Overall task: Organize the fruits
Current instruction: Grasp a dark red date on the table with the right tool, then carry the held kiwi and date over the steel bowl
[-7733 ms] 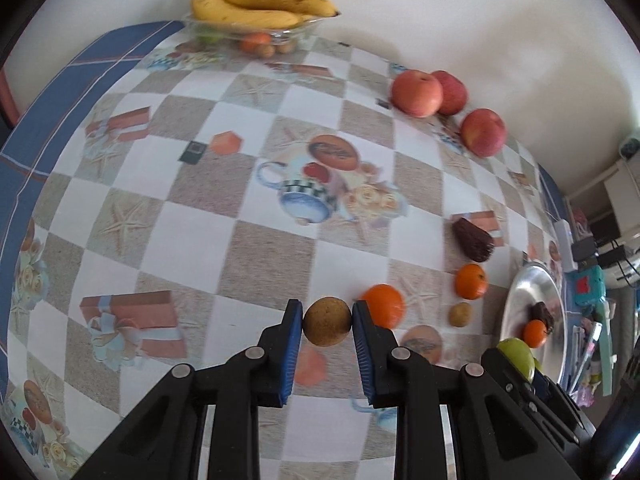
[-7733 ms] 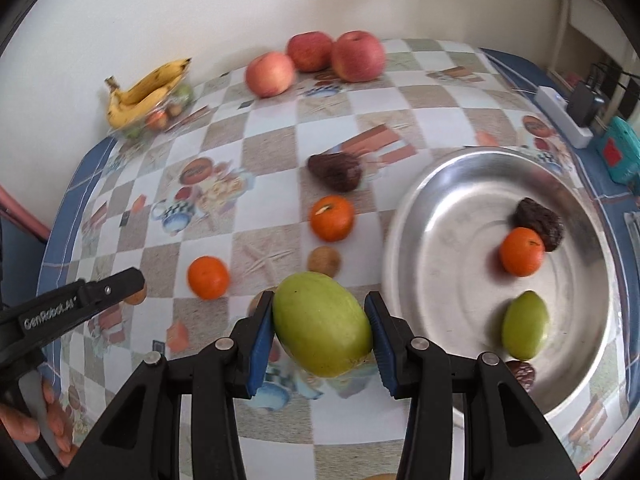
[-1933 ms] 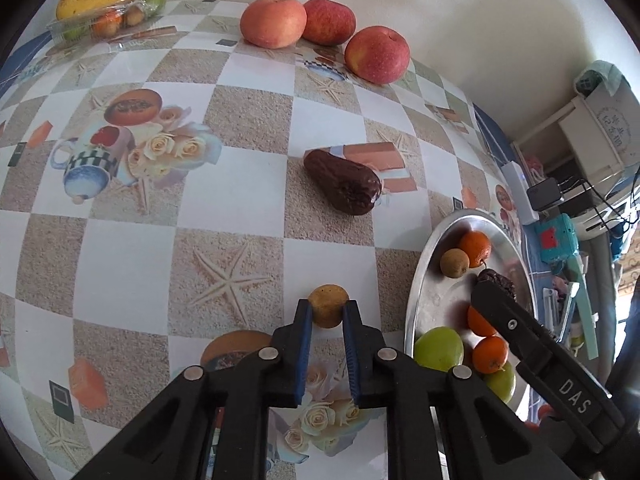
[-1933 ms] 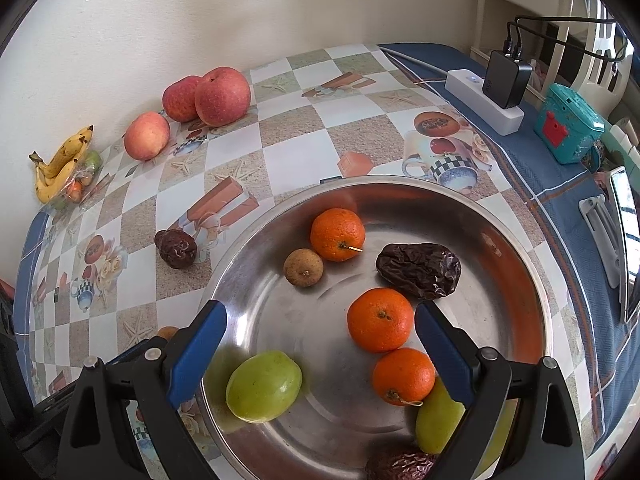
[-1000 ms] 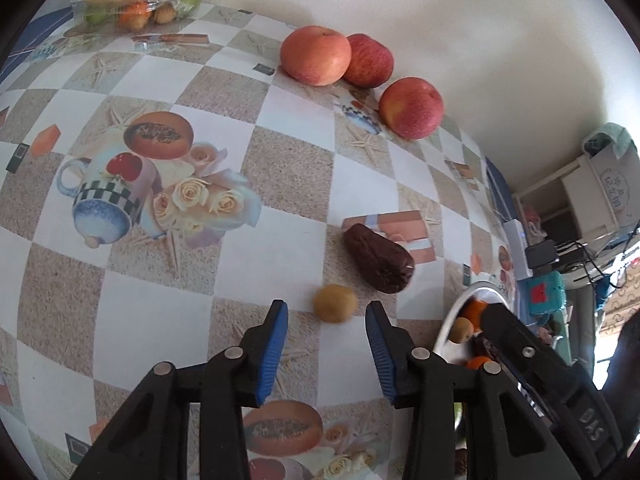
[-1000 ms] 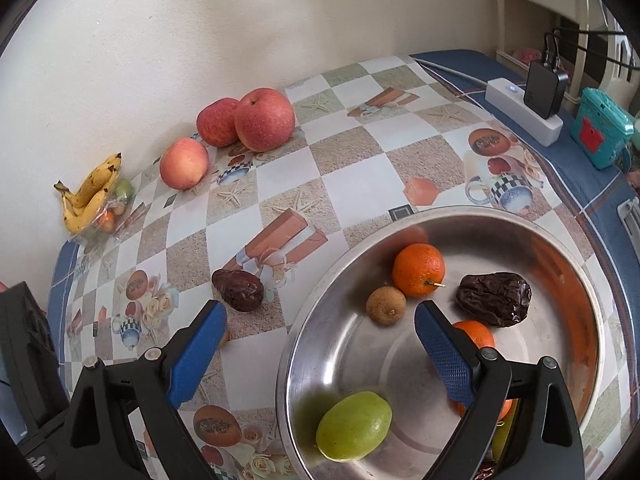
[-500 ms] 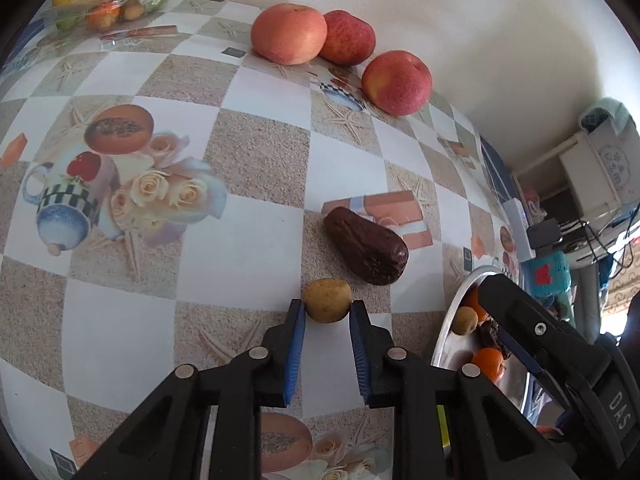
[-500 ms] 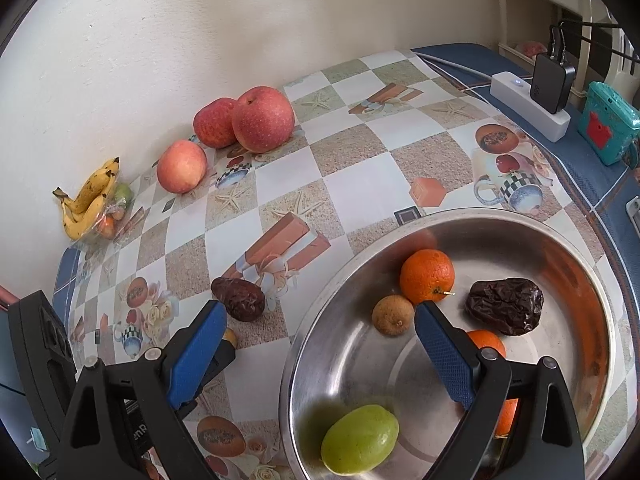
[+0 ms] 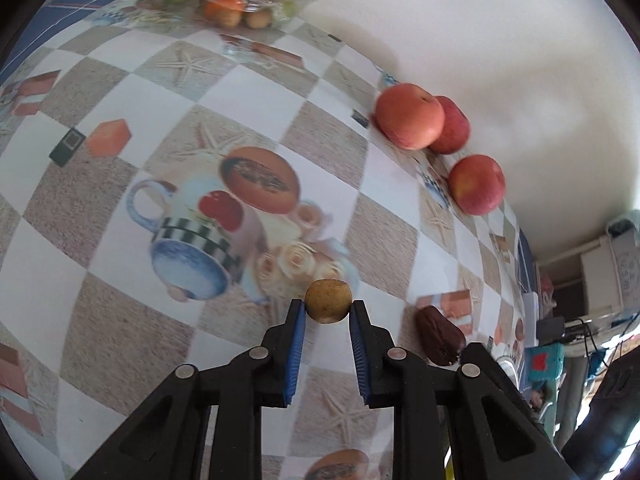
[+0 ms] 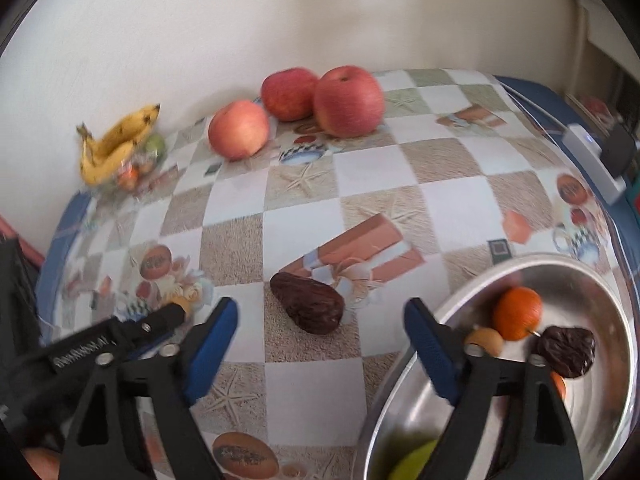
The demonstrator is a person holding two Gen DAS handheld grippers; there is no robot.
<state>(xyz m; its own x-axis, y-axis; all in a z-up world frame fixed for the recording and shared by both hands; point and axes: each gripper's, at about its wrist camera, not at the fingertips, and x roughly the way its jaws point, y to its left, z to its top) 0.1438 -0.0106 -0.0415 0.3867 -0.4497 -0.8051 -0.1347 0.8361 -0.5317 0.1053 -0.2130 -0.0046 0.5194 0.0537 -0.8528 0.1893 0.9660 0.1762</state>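
My left gripper (image 9: 328, 312) now clamps the small round tan-brown fruit (image 9: 328, 301), lifted off the checkered tablecloth (image 9: 304, 168) since half a second ago. Right gripper (image 10: 320, 320) stays spread wide, now framing the dark wrinkled date (image 10: 307, 308) beside the steel bowl (image 10: 600, 420).

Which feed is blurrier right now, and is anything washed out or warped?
Right wrist view is smeared: bananas and steel bowl soft. Left wrist view is sharper on the small brown fruit; both bend the checked tablecloth at the edges, no strong glare.
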